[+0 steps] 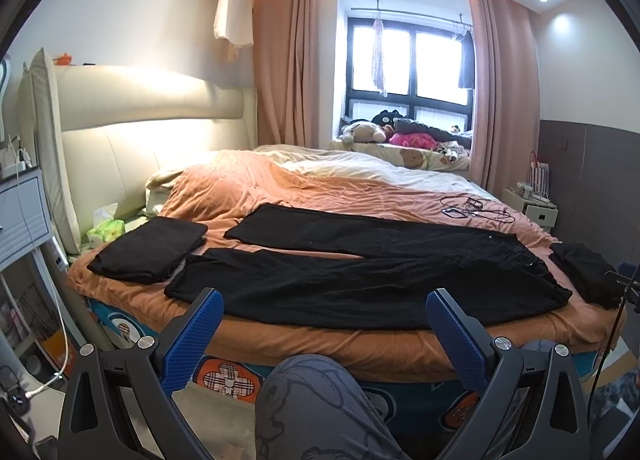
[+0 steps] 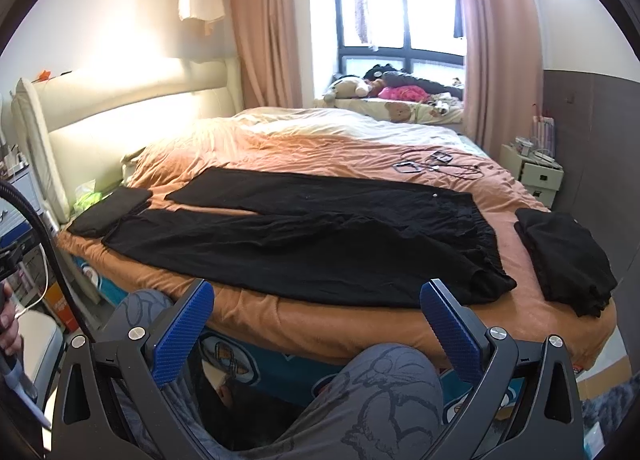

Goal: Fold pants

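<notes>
Black pants [image 1: 360, 272] lie spread flat across the orange bedcover, legs pointing left and waistband at the right; they also fill the middle of the right wrist view [image 2: 304, 244]. My left gripper [image 1: 324, 306] hangs open in front of the bed's near edge, nothing between its blue fingers [image 1: 202, 330]. My right gripper [image 2: 316, 300] is open too, held short of the pants' near hem, with empty space between its blue fingers [image 2: 452, 324].
A folded black garment [image 1: 148, 250] lies at the left end of the bed and another black pile [image 2: 564, 256] at the right end. Cables [image 2: 432, 164] rest farther back on the bedcover [image 2: 360, 324]. A person's knees in grey patterned trousers [image 1: 320, 408] stand below the grippers.
</notes>
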Demonstrator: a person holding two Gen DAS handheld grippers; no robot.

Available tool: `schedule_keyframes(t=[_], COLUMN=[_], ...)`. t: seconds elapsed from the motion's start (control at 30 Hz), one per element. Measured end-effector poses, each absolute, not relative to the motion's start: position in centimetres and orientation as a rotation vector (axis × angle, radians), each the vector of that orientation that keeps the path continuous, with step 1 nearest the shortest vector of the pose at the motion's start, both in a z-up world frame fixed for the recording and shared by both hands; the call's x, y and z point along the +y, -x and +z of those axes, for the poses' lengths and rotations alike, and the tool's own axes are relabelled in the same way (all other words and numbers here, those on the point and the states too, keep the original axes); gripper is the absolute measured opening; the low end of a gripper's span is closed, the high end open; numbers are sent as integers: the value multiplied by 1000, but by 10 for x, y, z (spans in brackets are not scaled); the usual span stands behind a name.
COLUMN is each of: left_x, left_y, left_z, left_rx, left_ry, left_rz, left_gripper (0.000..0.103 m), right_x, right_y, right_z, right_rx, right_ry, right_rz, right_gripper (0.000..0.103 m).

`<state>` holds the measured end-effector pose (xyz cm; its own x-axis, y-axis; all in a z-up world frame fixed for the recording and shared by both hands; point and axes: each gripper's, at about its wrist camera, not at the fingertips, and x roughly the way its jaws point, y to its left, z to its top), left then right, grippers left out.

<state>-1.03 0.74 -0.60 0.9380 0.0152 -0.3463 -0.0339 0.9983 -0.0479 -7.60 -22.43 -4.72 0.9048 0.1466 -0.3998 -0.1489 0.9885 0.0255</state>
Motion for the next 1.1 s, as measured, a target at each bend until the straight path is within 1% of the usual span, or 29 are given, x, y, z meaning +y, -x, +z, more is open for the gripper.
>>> schedule_keyframes(t=[1.1], left_x=[9], left_y=[19], left_z=[-3], left_rx=[338], left_ry=[70], left_rz=[1], left_gripper=[102], right_x=[-222], right_y=[88], right_z=[-47], right_rx=[406], right_ry=[19], right_rz=[181], right_gripper=[103])
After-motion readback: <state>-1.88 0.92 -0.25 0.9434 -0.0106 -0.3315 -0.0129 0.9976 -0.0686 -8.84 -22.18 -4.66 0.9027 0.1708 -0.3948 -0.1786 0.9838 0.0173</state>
